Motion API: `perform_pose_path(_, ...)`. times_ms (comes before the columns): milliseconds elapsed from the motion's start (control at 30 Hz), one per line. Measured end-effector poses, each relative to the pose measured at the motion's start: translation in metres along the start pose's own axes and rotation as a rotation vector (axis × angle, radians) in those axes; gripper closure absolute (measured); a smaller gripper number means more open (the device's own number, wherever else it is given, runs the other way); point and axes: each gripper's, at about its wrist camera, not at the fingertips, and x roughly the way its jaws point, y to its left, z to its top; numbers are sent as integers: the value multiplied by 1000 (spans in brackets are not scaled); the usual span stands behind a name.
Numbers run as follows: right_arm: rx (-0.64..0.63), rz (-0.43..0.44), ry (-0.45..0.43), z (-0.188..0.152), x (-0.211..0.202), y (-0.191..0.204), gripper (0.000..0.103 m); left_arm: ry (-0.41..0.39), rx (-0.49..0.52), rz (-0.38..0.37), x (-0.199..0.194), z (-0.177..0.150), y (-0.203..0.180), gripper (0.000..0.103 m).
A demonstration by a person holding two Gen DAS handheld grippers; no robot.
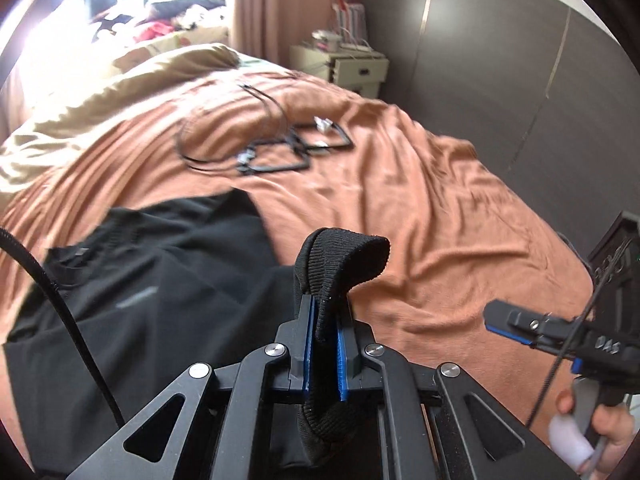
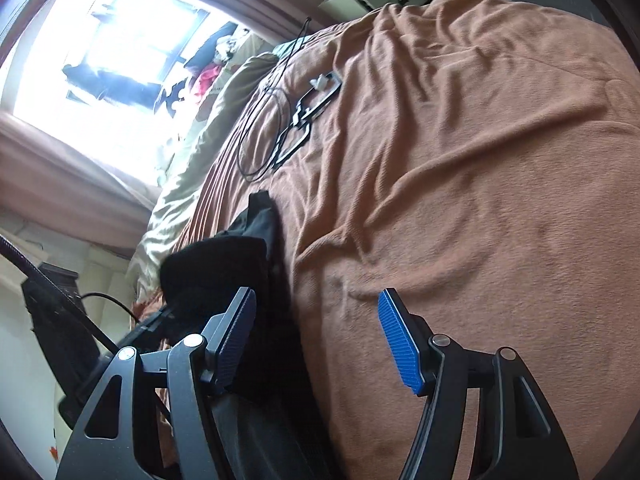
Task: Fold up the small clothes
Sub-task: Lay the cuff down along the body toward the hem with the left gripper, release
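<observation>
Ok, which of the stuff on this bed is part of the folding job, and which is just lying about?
Part of the job:
- black garment, ribbed edge pinched in the left tool
- right tool, open and empty

Lying about:
- black cables on the orange blanket
- beige pillow
- nightstand

- The left gripper [image 1: 326,344], a black linkage frame with blue ribbed pads, points steeply down with its jaws clamped almost together on a ribbed black fabric band [image 1: 344,256].
- The right gripper [image 2: 316,338], built the same, holds its jaws wide apart with nothing between them.
- A person's hand [image 1: 600,432] grips its handle.
</observation>
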Motion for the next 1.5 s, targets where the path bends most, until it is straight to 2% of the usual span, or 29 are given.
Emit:
perform_pose_path(467, -144, 6, 82, -1, 72, 46, 42, -99, -73, 133, -90, 6, 89, 94)
perform_pose_path(667, -198, -29, 128, 2, 110, 63, 57, -147, -104, 212, -130, 4, 131, 94)
perform_pose_path(867, -244, -99, 143, -2, 142, 77, 62, -177, -166, 287, -160, -4, 180, 94)
perform_pose_path(1233, -330, -194, 155, -12, 170, 93, 62, -162, -273, 365, -176, -40, 254, 94)
perform_pose_path(1500, -376, -248, 163, -25, 164, 97, 65, -123, -350, 380, -165, -79, 291, 95)
